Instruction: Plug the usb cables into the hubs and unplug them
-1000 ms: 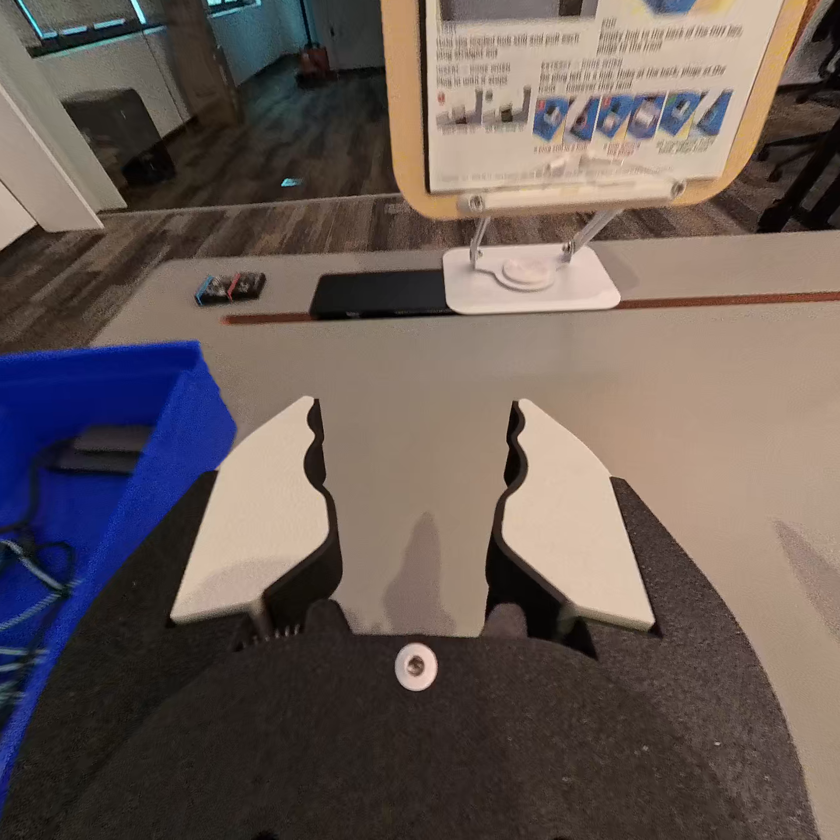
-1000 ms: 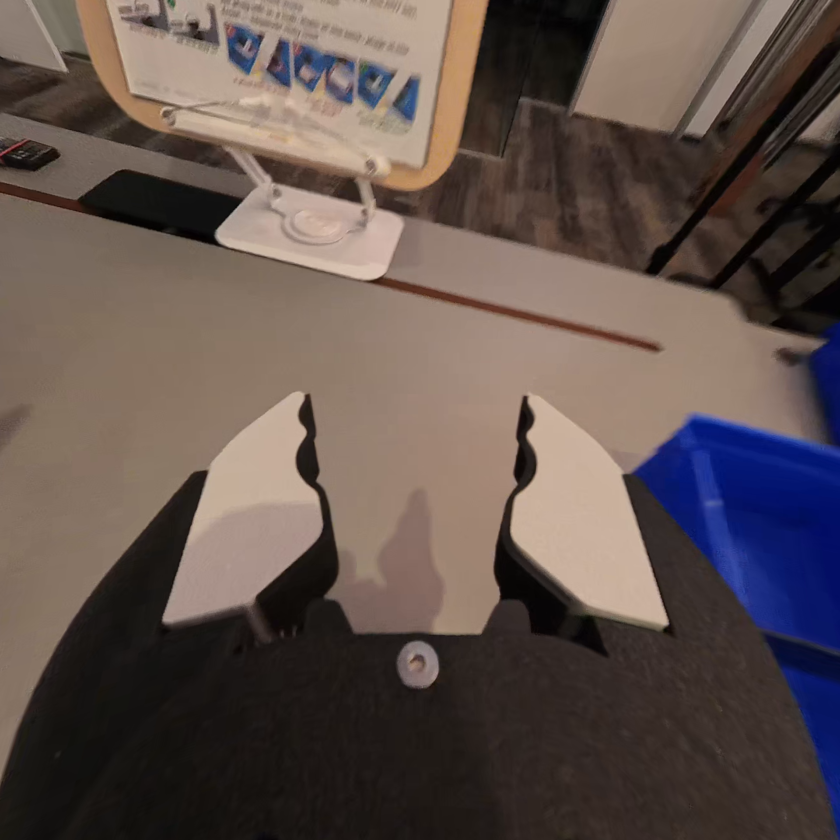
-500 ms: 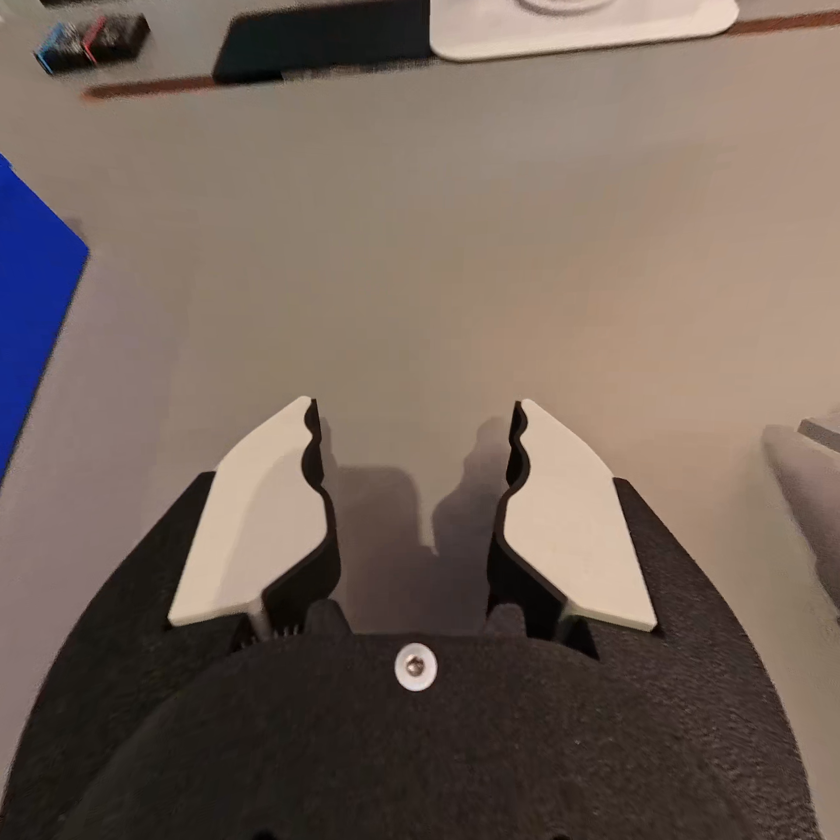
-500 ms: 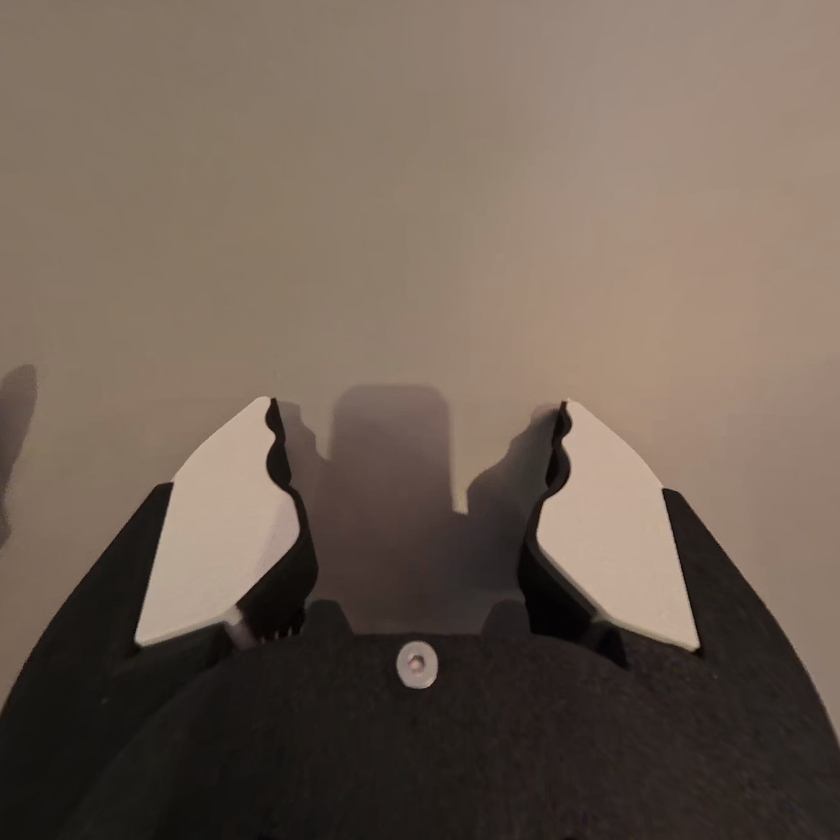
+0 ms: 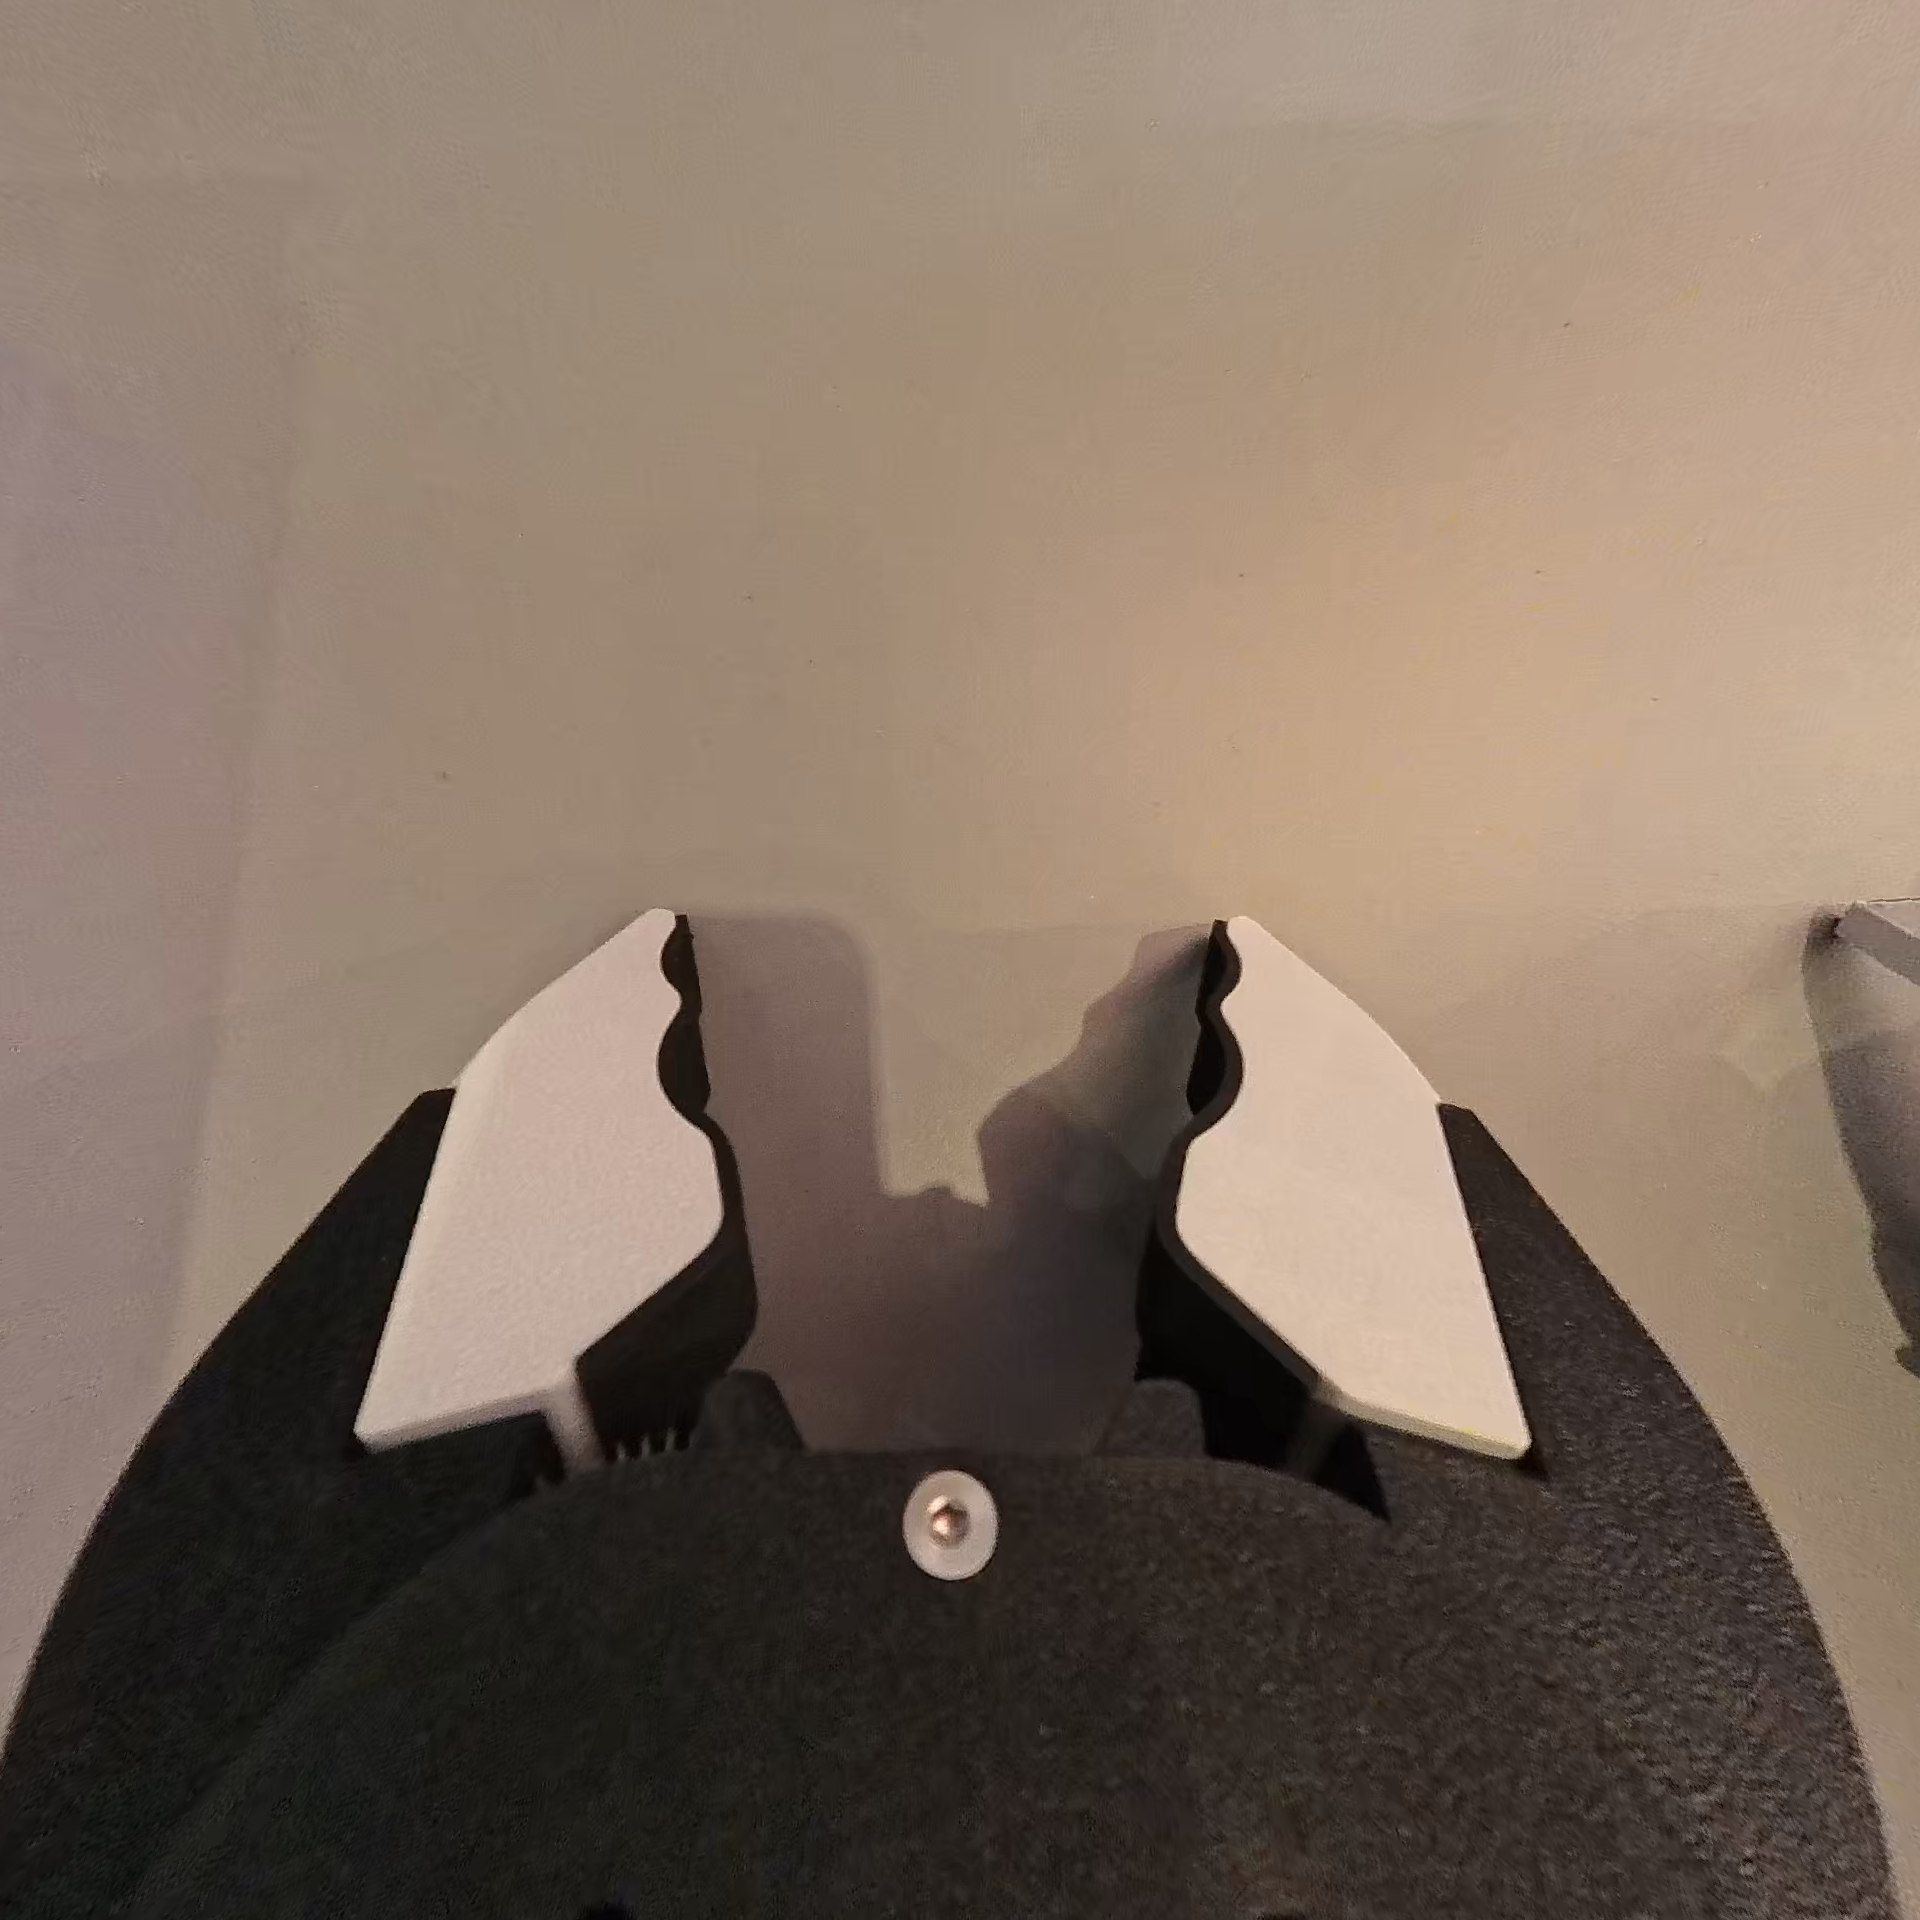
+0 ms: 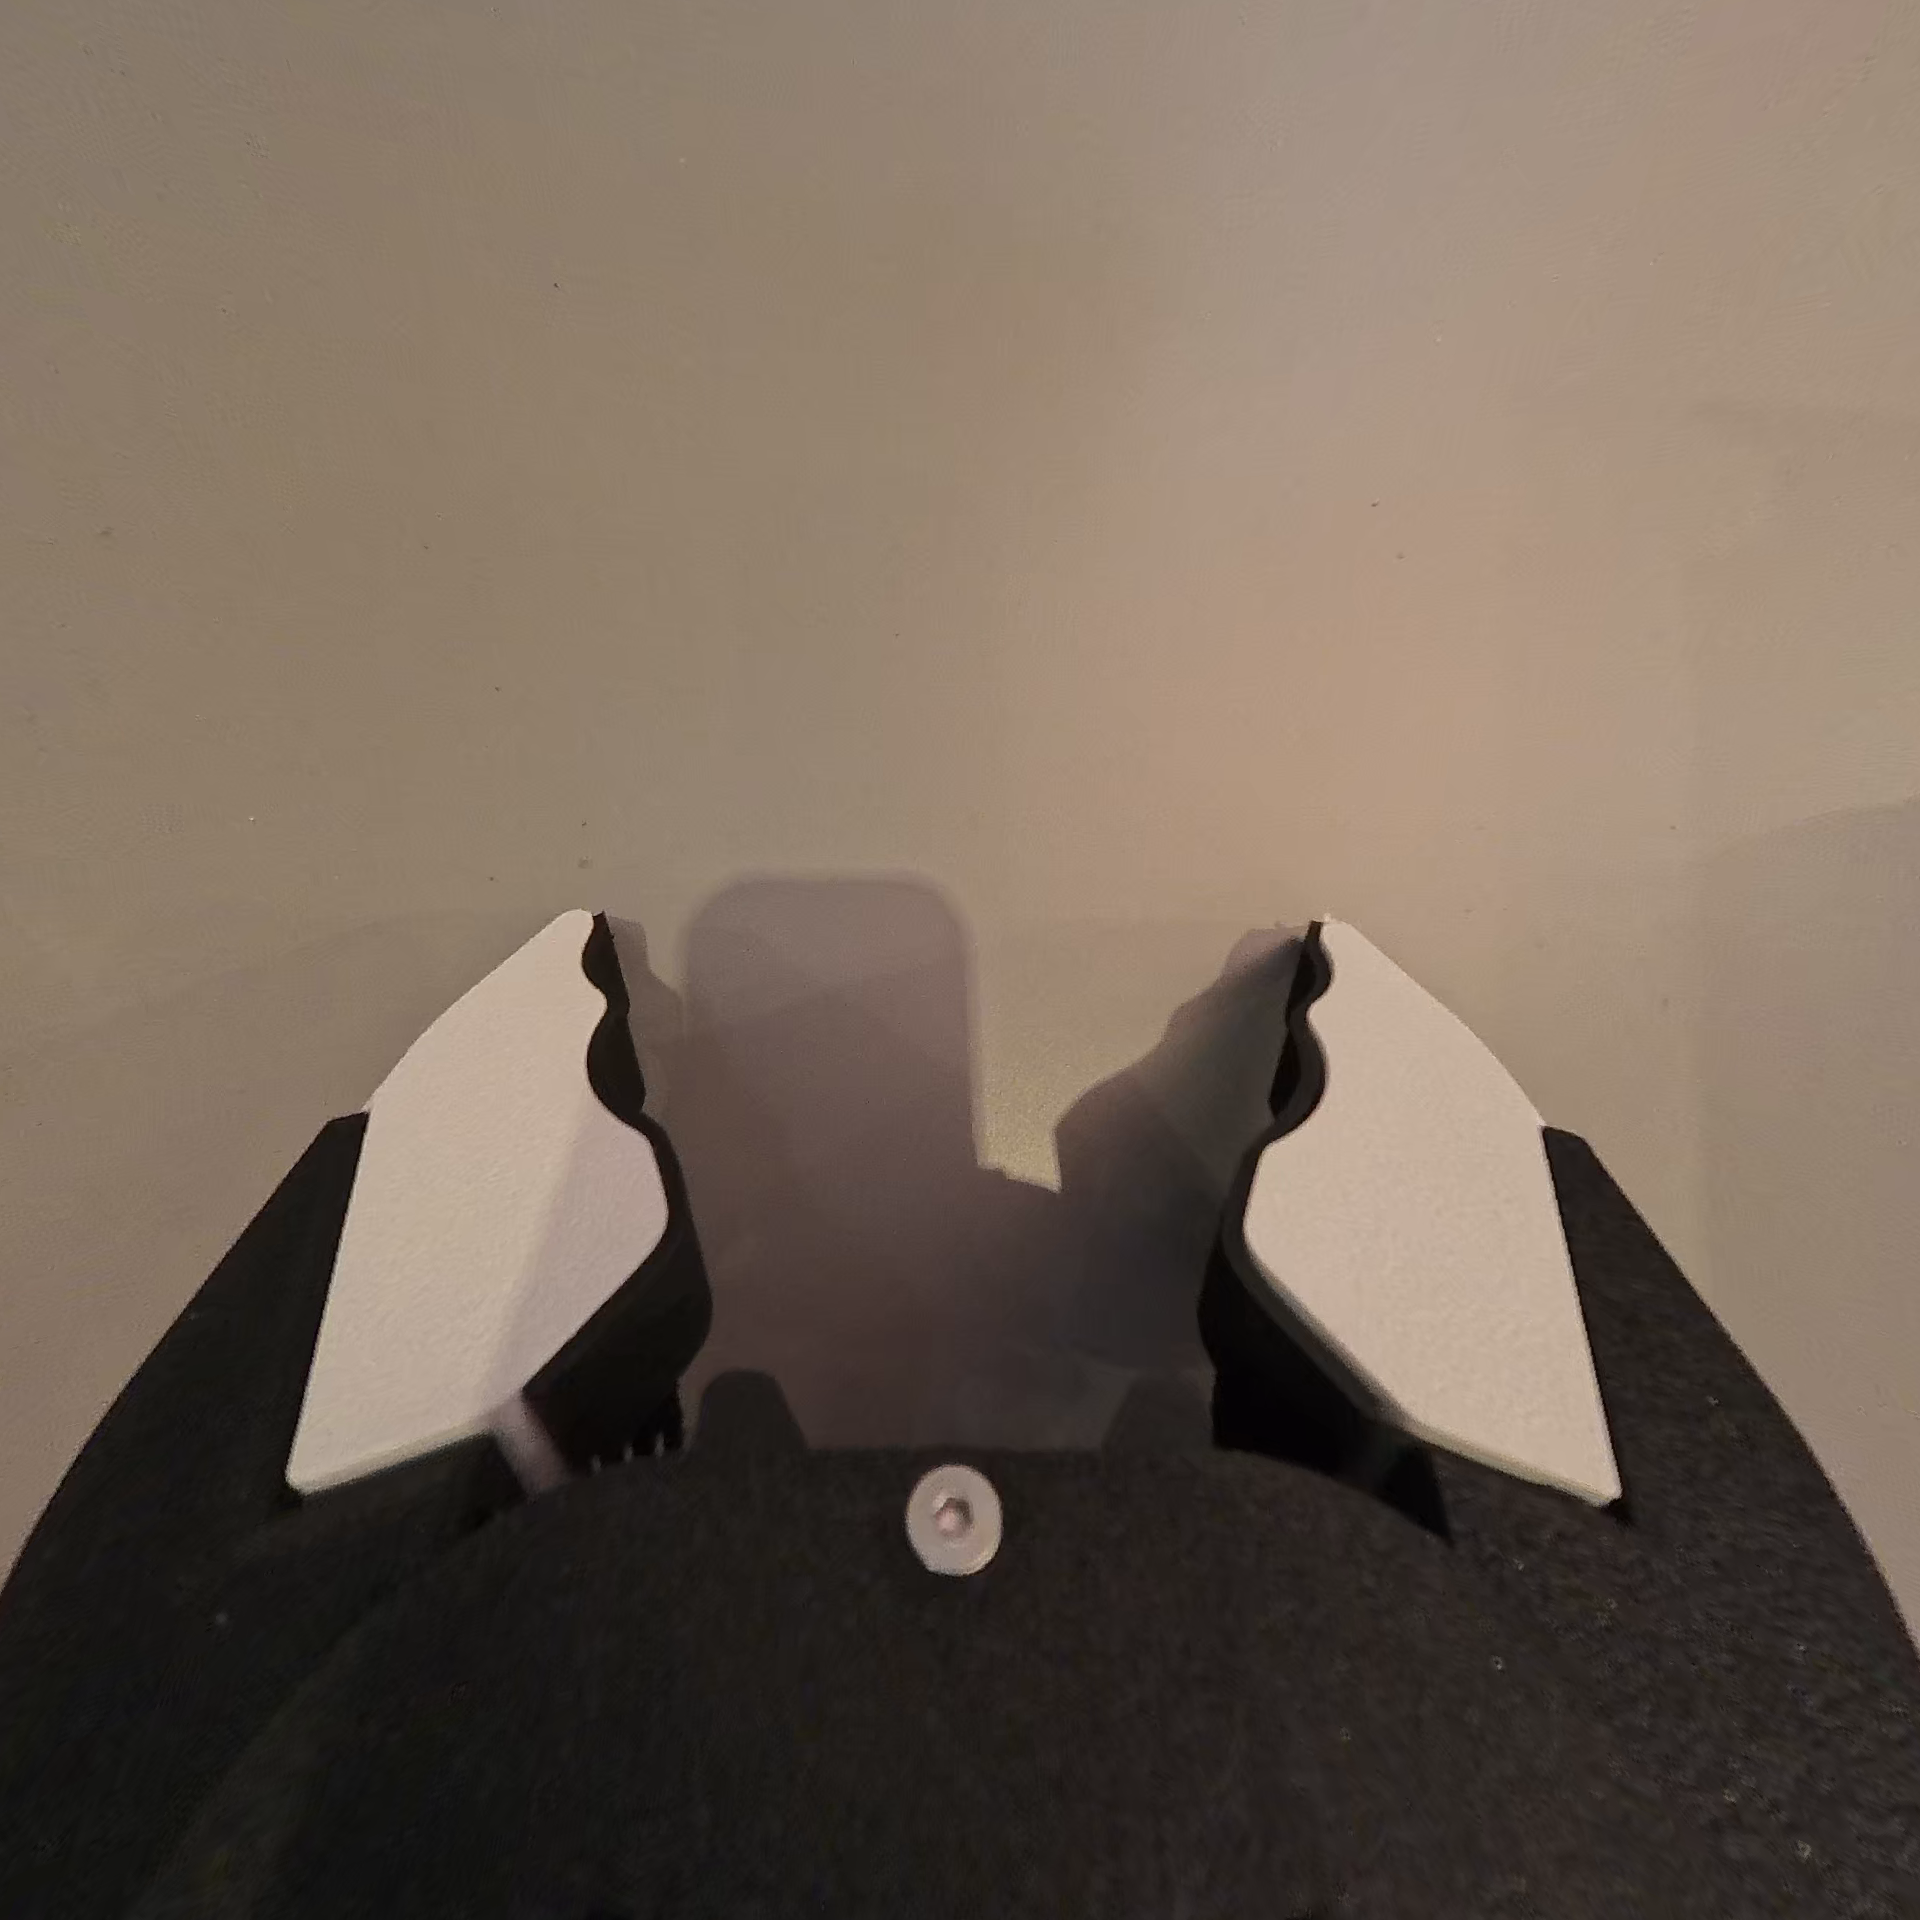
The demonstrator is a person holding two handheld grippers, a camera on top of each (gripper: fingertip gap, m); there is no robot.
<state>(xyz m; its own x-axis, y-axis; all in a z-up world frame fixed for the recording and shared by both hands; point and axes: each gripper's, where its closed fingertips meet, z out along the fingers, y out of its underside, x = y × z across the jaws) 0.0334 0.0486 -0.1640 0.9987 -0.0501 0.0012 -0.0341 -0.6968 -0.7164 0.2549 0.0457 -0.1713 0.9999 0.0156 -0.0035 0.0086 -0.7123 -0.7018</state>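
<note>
- Your left gripper [image 5: 951,925] and right gripper [image 6: 961,920] both point down at the grey tabletop [image 5: 935,468], jaws spread and empty.
- No USB cable or hub shows near that tabletop; lift and look before reaching.

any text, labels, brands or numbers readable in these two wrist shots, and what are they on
None: neither view shows any writing.
Left wrist view: only the bare grey table, the open, empty left tongs, and a grey edge of something at the right border, unmarked.
Right wrist view: the same bare table and the open, empty right tongs, with no marks on the white fingers or the black body.
</note>
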